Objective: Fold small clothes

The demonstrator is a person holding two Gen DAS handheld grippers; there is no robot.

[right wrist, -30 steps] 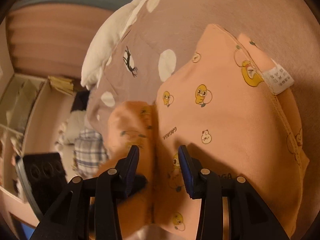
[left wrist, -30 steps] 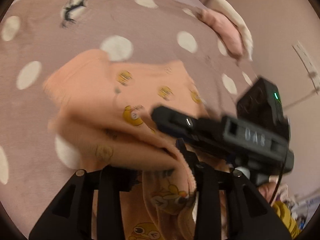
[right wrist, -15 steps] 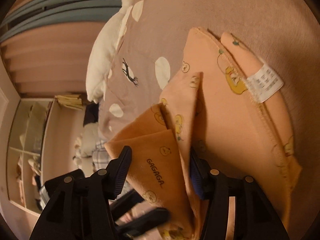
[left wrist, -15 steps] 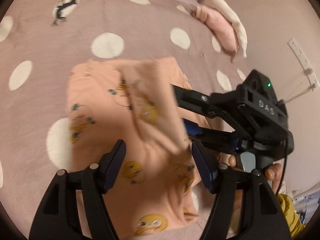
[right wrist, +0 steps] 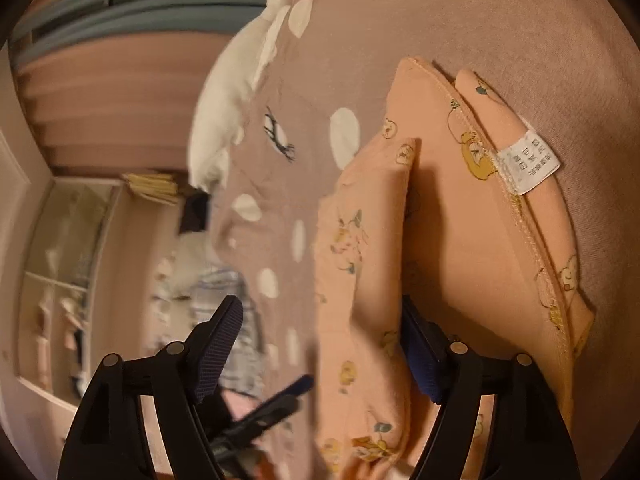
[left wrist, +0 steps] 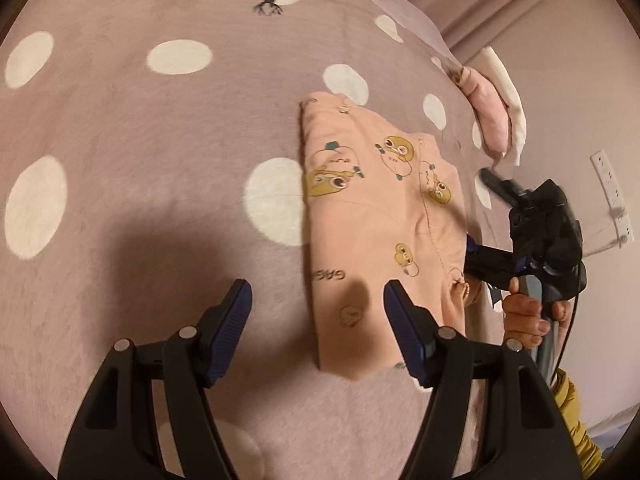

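Observation:
A small peach garment with yellow duck prints (left wrist: pixel 372 216) lies folded on the mauve polka-dot bedspread (left wrist: pixel 140 128). My left gripper (left wrist: pixel 318 312) is open and empty, just above the garment's near left edge. In the left wrist view the right gripper (left wrist: pixel 480 220) sits at the garment's right edge, held by a hand. In the right wrist view the garment (right wrist: pixel 460 248) shows a folded flap and a white care label (right wrist: pixel 528 160). My right gripper (right wrist: pixel 320 344) is open, with one finger against the fabric's folded edge.
A pink and white pillow (left wrist: pixel 496 116) lies at the far right of the bed. A white plush toy (right wrist: pixel 232 100) lies on the bedspread. A wall socket (left wrist: pixel 612 196), shelves (right wrist: pixel 60 280) and a plaid cloth (right wrist: pixel 224 320) stand beyond the bed.
Both grippers let go of the garment and opened. The lifted flap has dropped flat into a fold. The left gripper has pulled back and left; the right sits at the fabric's edge.

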